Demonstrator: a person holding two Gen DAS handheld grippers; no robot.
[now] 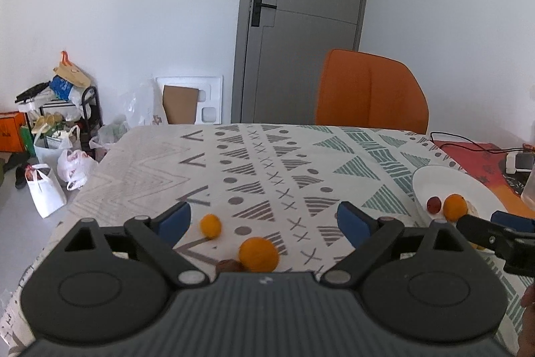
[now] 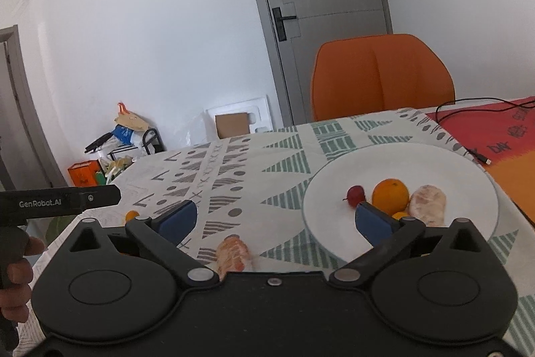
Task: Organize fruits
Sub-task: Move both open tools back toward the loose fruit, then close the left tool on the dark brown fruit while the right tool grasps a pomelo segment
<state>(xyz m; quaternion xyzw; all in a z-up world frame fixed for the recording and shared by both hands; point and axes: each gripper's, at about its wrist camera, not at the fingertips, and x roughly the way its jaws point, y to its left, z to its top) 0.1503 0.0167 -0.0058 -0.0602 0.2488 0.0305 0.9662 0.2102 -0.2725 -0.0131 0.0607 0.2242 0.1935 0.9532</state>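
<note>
While both grippers hang low over the worktop [image 1: 254,156] with its white, grey and green patterned cloth, neither has hold of anything. Left gripper [image 1: 264,218]: blue-padded fingers [image 1: 174,219] spread wide, nothing between the pads. Just ahead of it on the cloth lie a small round orange fruit [image 1: 210,226], a larger round orange fruit [image 1: 259,255] nearer the body of the tool, and a brownish item [image 1: 229,266] touching the larger fruit, mostly hidden; kind cannot be told.

Right gripper [image 2: 276,218]: fingers [image 2: 177,218] likewise wide apart, empty. Its right finger overlaps the near rim of the round white plate [image 2: 468,189]. On the plate: a small dark red fruit with stem [image 2: 356,195], a round orange [image 2: 390,195] beside it, a pale pinkish lumpy oblong piece [image 2: 428,203] touching the orange, and a small orange fruit [image 2: 399,215] partly hidden behind the finger. A pink-orange peeled-looking piece [image 2: 233,253] lies on the cloth between the fingers, close to the gripper body, off the plate.

An orange chair [image 2: 381,76] stands at the far edge; a grey door [image 2: 327,5] behind.
</note>
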